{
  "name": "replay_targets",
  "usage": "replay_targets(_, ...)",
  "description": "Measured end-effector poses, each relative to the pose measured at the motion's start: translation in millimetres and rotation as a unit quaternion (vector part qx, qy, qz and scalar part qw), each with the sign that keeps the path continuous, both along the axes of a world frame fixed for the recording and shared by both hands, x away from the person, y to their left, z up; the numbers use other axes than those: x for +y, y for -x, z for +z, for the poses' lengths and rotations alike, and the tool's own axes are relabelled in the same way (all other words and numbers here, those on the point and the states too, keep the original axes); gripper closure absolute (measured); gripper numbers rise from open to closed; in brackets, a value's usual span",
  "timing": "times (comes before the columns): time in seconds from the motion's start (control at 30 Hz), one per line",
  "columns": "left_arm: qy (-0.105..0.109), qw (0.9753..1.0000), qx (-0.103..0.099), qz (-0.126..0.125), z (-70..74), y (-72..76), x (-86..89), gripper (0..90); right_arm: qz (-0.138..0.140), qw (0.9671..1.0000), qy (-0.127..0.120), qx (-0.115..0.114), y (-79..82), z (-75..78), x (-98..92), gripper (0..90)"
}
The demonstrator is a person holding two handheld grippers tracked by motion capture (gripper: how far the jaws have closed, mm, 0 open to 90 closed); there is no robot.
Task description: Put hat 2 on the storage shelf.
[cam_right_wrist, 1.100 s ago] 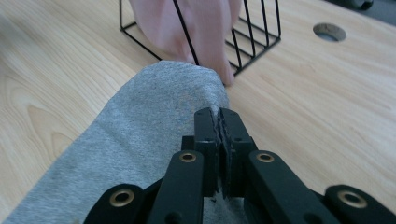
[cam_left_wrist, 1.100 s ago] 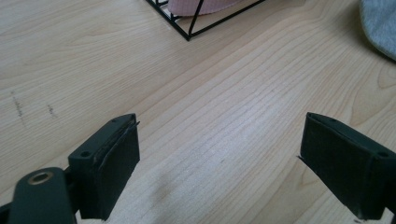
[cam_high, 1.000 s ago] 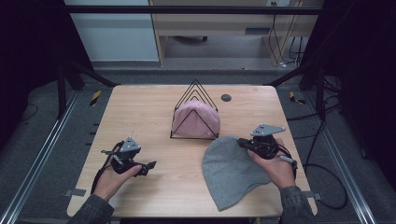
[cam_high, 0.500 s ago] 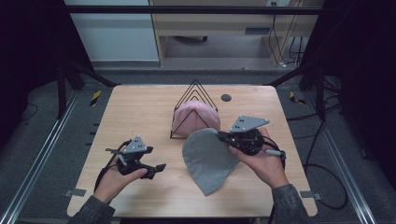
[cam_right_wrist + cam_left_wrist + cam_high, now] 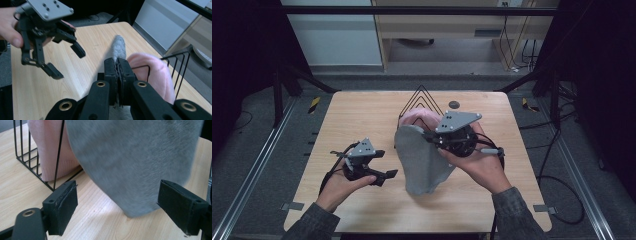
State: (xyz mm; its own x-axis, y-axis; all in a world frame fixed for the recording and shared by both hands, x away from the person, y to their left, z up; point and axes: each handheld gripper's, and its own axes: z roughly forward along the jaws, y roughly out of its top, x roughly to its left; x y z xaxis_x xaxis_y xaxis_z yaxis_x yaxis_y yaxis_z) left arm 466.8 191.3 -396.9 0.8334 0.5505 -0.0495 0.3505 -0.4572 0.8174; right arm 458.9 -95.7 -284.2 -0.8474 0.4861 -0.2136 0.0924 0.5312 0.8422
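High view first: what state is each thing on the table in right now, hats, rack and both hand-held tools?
Grey hat: lifted by its edge, hanging, lowest part touching the table.
Pink hat: sitting in the wire rack.
Wire rack: upright, holding the pink hat.
Right tool: shut on the grey hat.
Left tool: open, holding nothing, beside the grey hat.
Small dark disc: lying flat near the far edge.

— What's in front of the left gripper (image 5: 117, 212)?
— A grey hat (image 5: 135, 162) hangs down, its lowest edge at the wooden table (image 5: 100, 220), a bit blurred. The jaws stand wide apart, gripping nothing.
— And behind it?
— A pink hat (image 5: 47, 150) inside a black wire rack (image 5: 25, 157), at the left.
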Motion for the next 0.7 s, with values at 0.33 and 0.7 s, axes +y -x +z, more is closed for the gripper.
replay_targets(0.33,0.005,0.9998,-0.015,0.006,15.6,-7.7,2.0,17.0,0.013,0.9998,0.005,-0.012,3.4,22.3,9.1,87.5)
replay_targets(0.7,0.030,0.9993,-0.024,0.003,20.1,-18.5,-1.4,30.6,0.029,0.9995,-0.002,-0.015,11.7,30.6,15.5,87.5)
